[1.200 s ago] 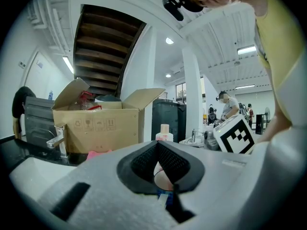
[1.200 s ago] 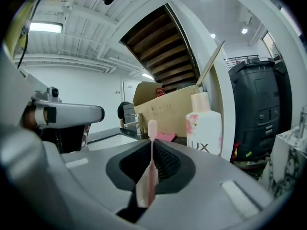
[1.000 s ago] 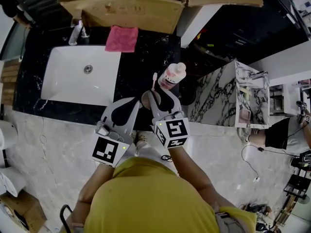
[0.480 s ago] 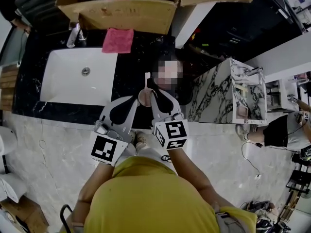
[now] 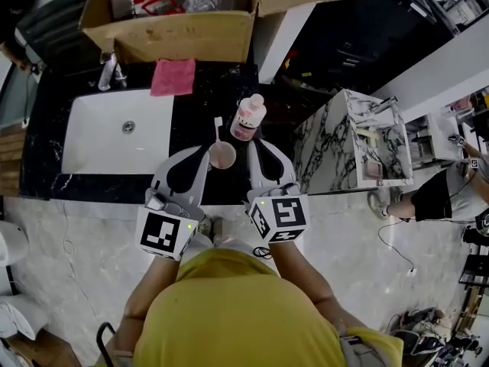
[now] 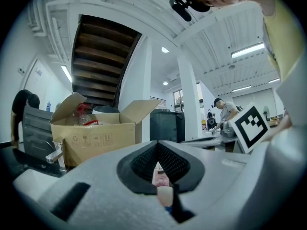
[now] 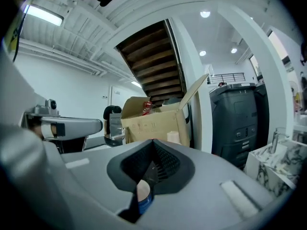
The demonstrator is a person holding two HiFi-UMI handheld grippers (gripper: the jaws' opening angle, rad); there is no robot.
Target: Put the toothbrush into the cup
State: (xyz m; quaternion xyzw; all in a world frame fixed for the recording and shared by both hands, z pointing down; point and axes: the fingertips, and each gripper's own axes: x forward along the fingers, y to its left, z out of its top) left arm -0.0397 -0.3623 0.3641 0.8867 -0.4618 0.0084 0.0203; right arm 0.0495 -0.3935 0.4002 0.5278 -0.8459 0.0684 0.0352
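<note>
**Toothbrush in cup, both sets of jaws closed and empty**

Toothbrush (image 5: 218, 132) stands in the small pinkish cup (image 5: 223, 157), leaning against the rim, with its upper end poking out on the side away from you. The cup stands on the black marbled worktop (image 5: 200, 109) near the front edge, right of the white sink (image 5: 99, 132).

Your left gripper (image 5: 205, 151) sits just left of the cup, with its tip close beside the rim; the head view does not show whether they touch. Its own view shows the jaws drawn together. Only a thin slit is left low down, and the cup and the pink bottle (image 5: 248, 118) show through it, beyond the tips. Nothing is pinched between the pads.

Your right gripper (image 5: 254, 143) is just right of the cup and clear of it, its tip close to the base of the bottle. Its jaws are pressed together and hold nothing. In its own view the cup shows through the gap under the pads, with a blue patch below it that you cannot identify.

The bottle stands upright just behind and right of the cup. Further back, a pink cloth (image 5: 173, 76) lies on the worktop in front of an open cardboard box (image 5: 183, 37). A tap (image 5: 107, 73) stands at the sink's far left corner.
</note>
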